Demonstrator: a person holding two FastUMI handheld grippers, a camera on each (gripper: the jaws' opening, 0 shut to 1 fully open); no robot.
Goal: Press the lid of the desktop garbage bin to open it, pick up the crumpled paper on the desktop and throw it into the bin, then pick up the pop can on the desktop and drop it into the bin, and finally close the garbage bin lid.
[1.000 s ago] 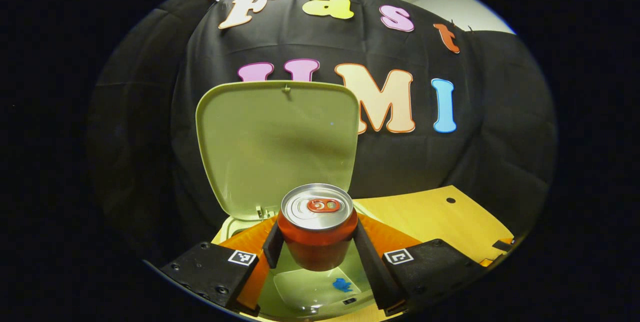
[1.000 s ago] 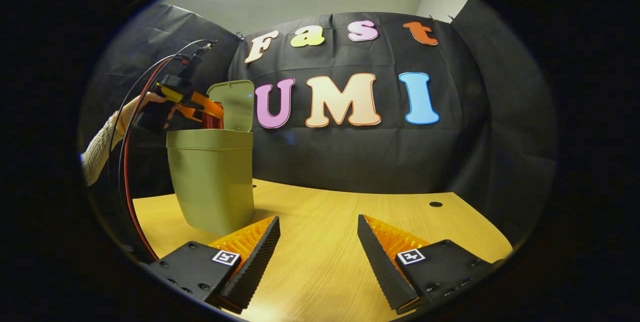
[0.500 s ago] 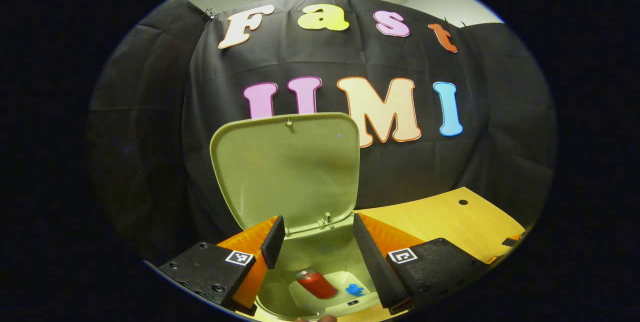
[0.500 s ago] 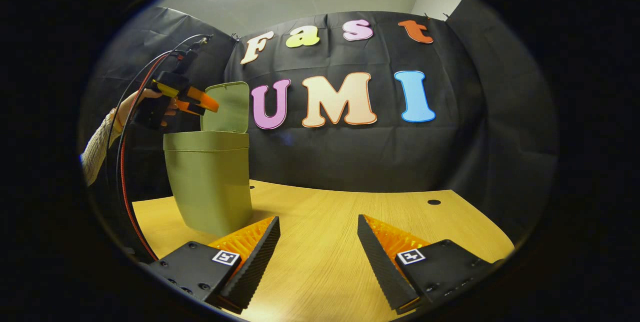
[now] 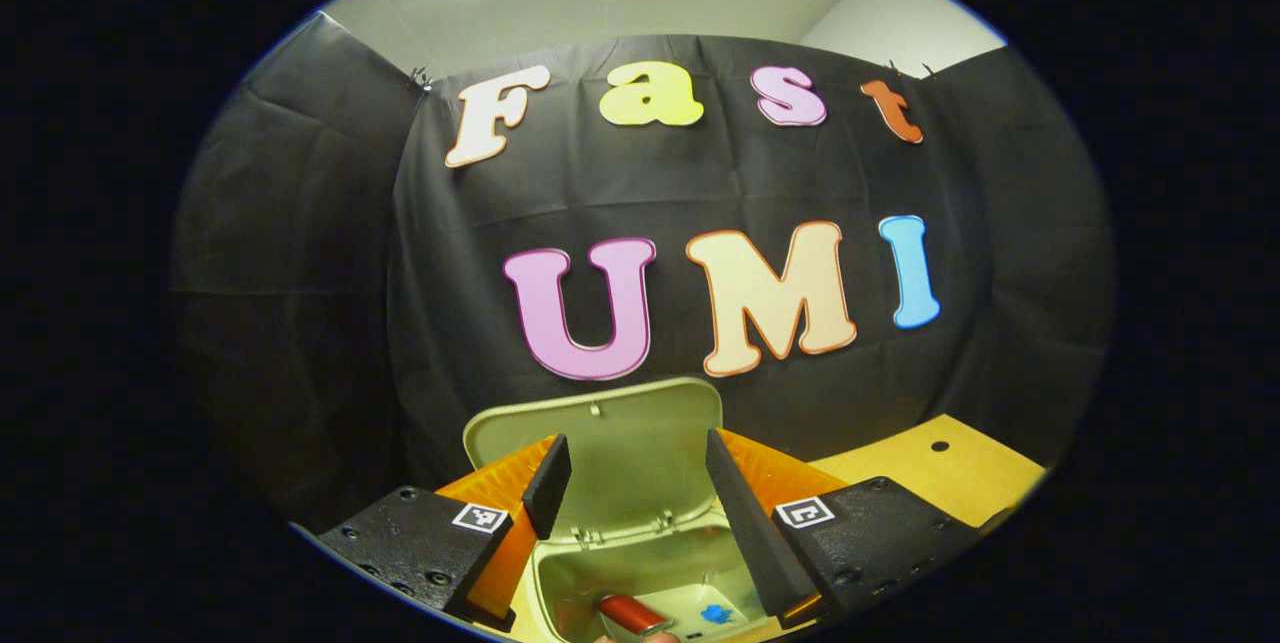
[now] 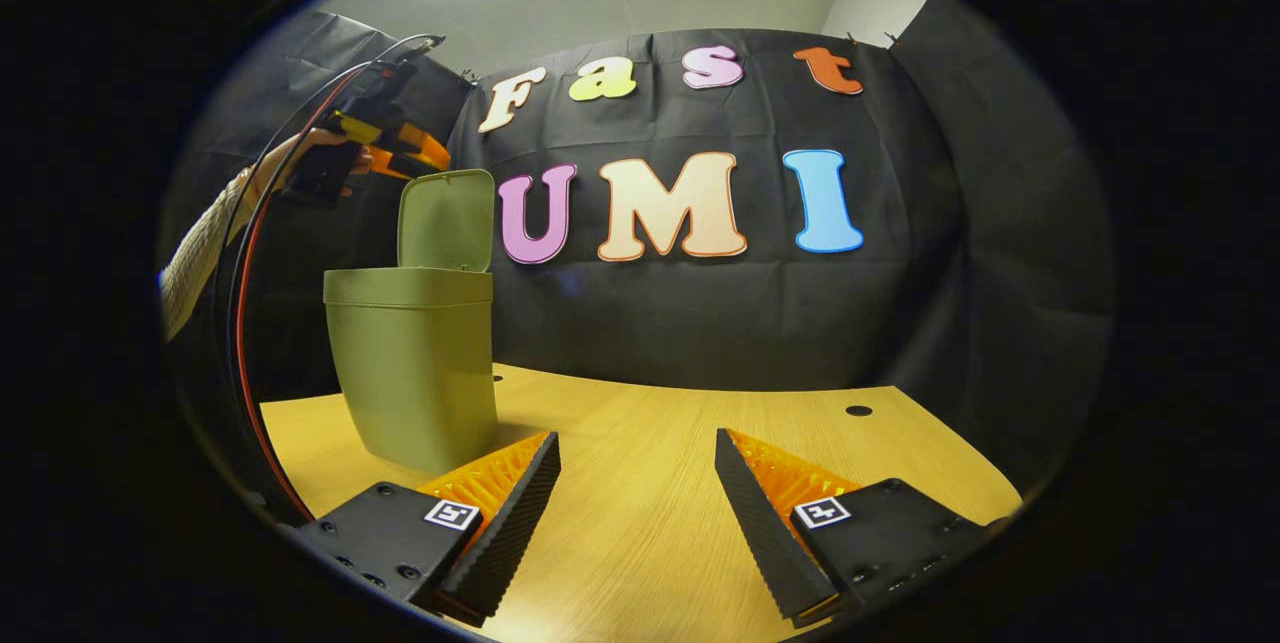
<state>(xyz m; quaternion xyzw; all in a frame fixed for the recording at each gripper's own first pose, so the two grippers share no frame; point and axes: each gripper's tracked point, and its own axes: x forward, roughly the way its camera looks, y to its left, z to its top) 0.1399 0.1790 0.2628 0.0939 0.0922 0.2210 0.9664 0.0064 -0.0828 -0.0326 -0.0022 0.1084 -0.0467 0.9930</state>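
The garbage bin is olive green all over, and its raised lid has the same green. Inside it lies a red pop can with a silver end, beside a small bright blue scrap. The desktop is yellow wood with fine grain. A red cable and a cream knitted sleeve show at the left.

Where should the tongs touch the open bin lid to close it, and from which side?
Judging by its pose, the lid stands upright, hinged at the bin rim's far side. The left tongs, open above it, could best push its free top edge from behind, toward the opening.
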